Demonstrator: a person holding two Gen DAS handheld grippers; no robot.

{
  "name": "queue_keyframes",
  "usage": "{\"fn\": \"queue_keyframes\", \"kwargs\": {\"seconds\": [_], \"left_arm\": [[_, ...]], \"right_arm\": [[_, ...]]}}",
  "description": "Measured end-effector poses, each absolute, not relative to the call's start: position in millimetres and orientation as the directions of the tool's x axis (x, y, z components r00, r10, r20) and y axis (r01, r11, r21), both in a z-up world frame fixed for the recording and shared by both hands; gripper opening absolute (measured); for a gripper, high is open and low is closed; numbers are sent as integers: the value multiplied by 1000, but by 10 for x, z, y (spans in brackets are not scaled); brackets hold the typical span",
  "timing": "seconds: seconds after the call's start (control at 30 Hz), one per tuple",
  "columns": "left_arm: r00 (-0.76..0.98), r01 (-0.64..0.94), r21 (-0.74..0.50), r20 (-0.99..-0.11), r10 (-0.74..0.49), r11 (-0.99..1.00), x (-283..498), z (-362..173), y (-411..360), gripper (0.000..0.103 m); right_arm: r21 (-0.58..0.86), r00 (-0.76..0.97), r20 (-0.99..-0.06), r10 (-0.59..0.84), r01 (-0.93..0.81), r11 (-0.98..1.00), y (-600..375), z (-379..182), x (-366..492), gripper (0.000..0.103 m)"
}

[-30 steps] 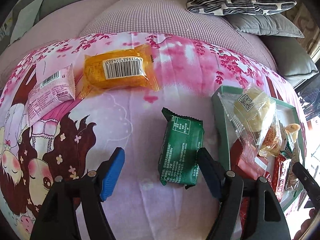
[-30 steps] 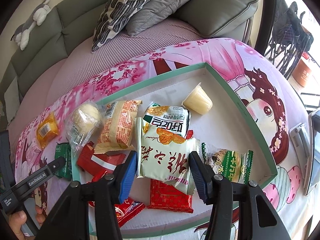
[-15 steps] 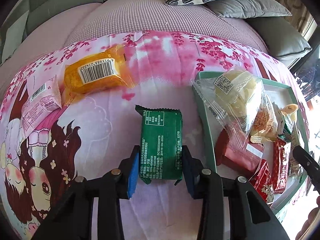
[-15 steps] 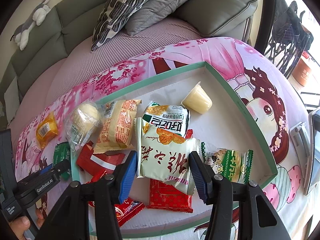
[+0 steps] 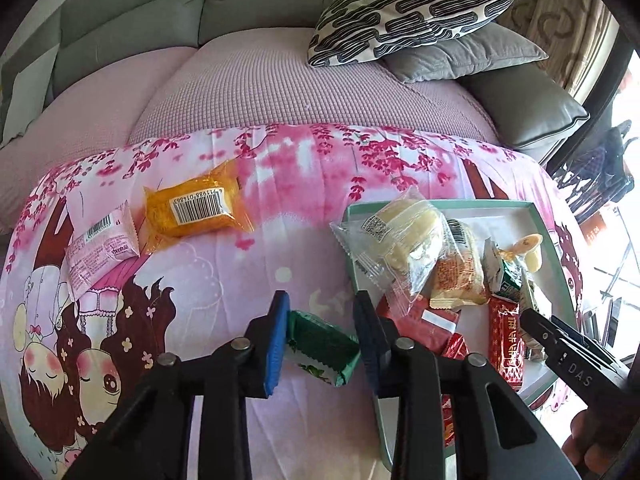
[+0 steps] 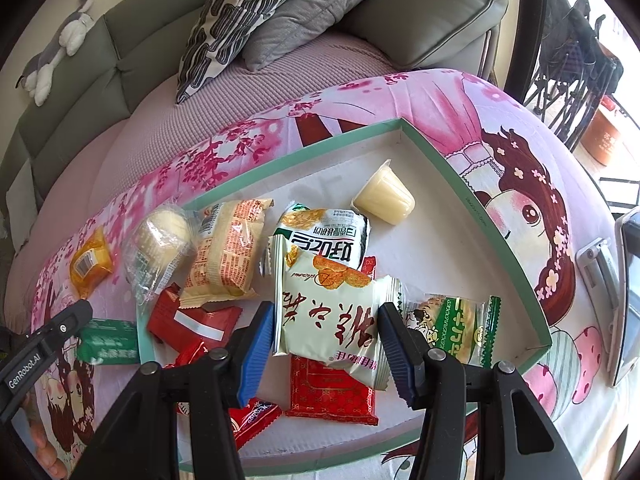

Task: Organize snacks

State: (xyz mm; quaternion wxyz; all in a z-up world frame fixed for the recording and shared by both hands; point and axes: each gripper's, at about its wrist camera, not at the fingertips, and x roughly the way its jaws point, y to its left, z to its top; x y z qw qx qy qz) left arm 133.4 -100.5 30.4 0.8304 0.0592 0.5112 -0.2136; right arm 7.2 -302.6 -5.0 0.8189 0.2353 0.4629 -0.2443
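Your left tool (image 5: 320, 332) has just clamped shut on the green snack packet (image 5: 322, 346) and lifted it off the counter (image 5: 224, 280), beside the tray (image 5: 558, 248). Your right tool (image 6: 326, 332) hangs partly open over the tray, holding nothing. 2 packets remain outside.

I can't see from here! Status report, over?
Left gripper shut on green pack. Right gripper open over tray. Nothing in the way.
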Motion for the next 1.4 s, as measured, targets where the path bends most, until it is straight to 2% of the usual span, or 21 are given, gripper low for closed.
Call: {"fn": "queue_keyframes", "kwargs": {"seconds": [0.03,0.3,0.37,0.4,0.43,0.57,0.67,0.7,0.73,0.8,0.83,1.13,1.4], "left_arm": [[388,416,-122,-872,-298,901,1327,325,-1008,19],[316,400,-112,-915,-251,910,1330,57,-926,20],[284,396,-103,-931,-229,912,1318,-60,-866,36],[267,409,-87,-941,-210,908,1311,-115,-859,54],[267,410,-74,-943,-197,909,1301,-149,-845,58],[246,440,-71,-949,-196,895,1204,-246,-835,58],[253,459,1,-959,-129,888,1137,-356,-880,58],[254,462,15,-960,-116,886,1126,-383,-889,56],[256,460,20,-960,-111,888,1125,-398,-889,51],[253,451,-4,-959,-132,892,1129,-380,-860,42],[259,447,-11,-955,-142,895,1131,-350,-841,41],[365,426,-40,-906,-213,904,1110,159,-838,41],[347,592,-61,-881,-323,803,925,369,-1582,41]], "right_arm": [[160,453,-873,-182,618,770,-3027,-50,70,55],[162,452,-874,-178,617,770,-3025,-58,75,55],[164,453,-874,-175,614,772,-3018,-63,73,55],[166,454,-874,-173,613,772,-3012,-63,71,55],[167,454,-874,-171,612,773,-3008,-64,69,55],[168,451,-878,-162,608,776,-2993,-77,58,55],[173,454,-877,-158,606,777,-3001,-68,48,55],[175,455,-876,-158,606,776,-3006,-65,44,55],[176,456,-876,-158,607,775,-3011,-63,39,55],[179,456,-876,-158,610,772,-3022,-65,31,55],[179,456,-876,-157,611,771,-3026,-68,32,55],[188,452,-879,-152,621,761,-3074,-106,20,55],[188,443,-882,-159,641,744,-3159,-139,-34,56]]}}
